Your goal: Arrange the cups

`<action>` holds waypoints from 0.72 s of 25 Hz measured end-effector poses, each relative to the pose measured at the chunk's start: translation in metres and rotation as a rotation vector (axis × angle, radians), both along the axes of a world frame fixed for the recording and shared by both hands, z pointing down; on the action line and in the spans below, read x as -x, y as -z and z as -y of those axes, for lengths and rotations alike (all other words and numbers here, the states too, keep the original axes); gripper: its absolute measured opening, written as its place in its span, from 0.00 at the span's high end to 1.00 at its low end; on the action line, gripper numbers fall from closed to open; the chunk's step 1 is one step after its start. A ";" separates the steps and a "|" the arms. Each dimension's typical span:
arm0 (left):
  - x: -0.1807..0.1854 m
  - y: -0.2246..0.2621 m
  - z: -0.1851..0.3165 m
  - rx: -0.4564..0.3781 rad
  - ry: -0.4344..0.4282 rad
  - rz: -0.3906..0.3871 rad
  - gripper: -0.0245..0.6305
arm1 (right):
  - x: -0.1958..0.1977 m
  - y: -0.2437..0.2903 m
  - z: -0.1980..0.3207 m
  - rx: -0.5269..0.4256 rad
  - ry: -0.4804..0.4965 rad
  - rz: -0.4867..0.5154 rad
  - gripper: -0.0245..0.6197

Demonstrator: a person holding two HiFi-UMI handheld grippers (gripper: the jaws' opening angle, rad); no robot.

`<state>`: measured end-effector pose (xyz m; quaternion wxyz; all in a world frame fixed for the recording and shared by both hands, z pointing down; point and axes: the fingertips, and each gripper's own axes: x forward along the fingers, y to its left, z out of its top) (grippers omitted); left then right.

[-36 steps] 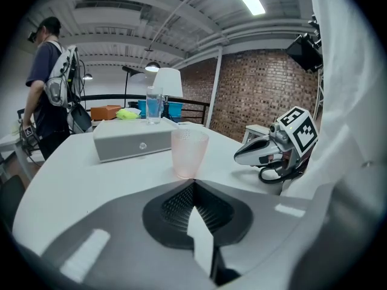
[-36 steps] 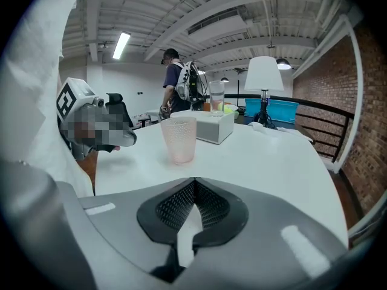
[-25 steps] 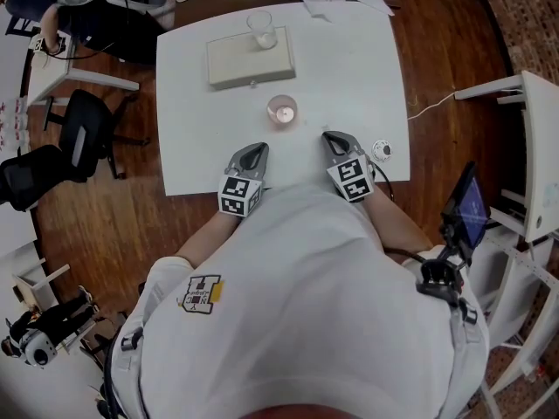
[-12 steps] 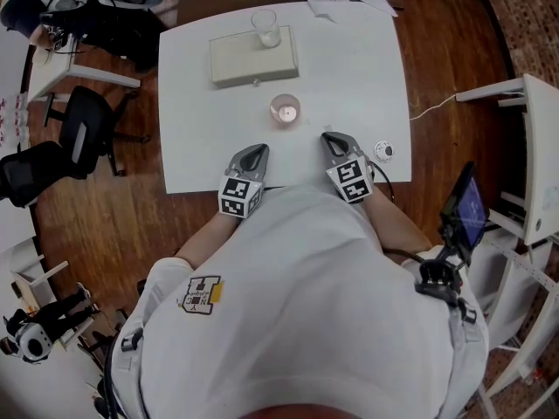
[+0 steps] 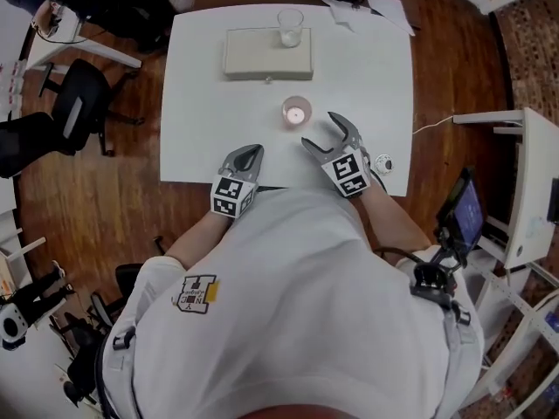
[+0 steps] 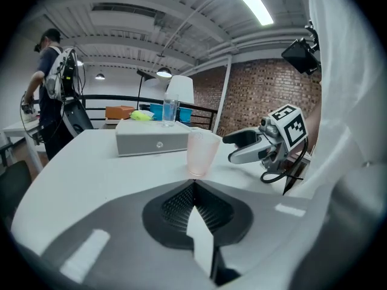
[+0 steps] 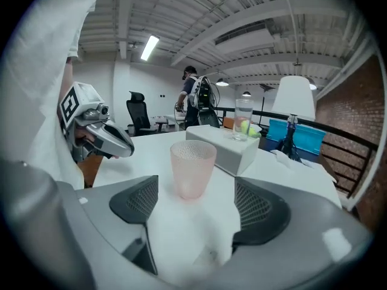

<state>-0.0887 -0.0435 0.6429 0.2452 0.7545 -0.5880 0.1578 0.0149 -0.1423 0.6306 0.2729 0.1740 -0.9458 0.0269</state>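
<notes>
- Between the jaws of the right gripper [image 5: 320, 132] nothing was held; the jaws had just been opening and were seen spread wide, with only bare tabletop between the pads
- Straight ahead of that opening the pink cup [image 5: 296, 112] was found, upright on its base with its mouth up and its long axis vertical, just beyond the jaw tips and apart from both pads
- By the look of it, a short push forward would be needed before the pads could be brought to either side of the cup wall
- The left gripper [image 5: 251, 151] was kept with its jaws pressed together and empty, near the front edge; the cup lay ahead of it and off to its right, so the right gripper was judged the nearer one
- Farther back a clear glass [image 5: 290, 26] was seen standing on the right end of a flat grey box [image 5: 262, 55], well apart from the pink cup
- All of this was borne by a white table [image 5: 196, 120], otherwise mostly bare
- Round the table a wooden floor [image 5: 113, 208] and an office chair [image 5: 77, 116] were seen, with a brick wall [image 6: 272, 89] and a standing person [image 7: 193, 98] in the background
</notes>
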 end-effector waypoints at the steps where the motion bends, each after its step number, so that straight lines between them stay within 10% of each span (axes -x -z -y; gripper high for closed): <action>1: 0.002 0.000 -0.002 0.000 0.009 -0.003 0.96 | 0.006 0.002 0.003 -0.006 0.016 -0.005 0.35; 11: 0.035 -0.009 -0.024 0.027 0.105 -0.027 0.96 | 0.072 -0.021 0.015 0.032 0.105 -0.083 0.18; 14: 0.041 -0.010 -0.029 0.030 0.119 -0.035 0.96 | 0.076 -0.031 0.017 0.041 0.083 -0.122 0.37; 18: 0.046 -0.012 -0.029 0.028 0.117 -0.043 0.96 | 0.078 -0.031 0.018 0.033 0.084 -0.135 0.38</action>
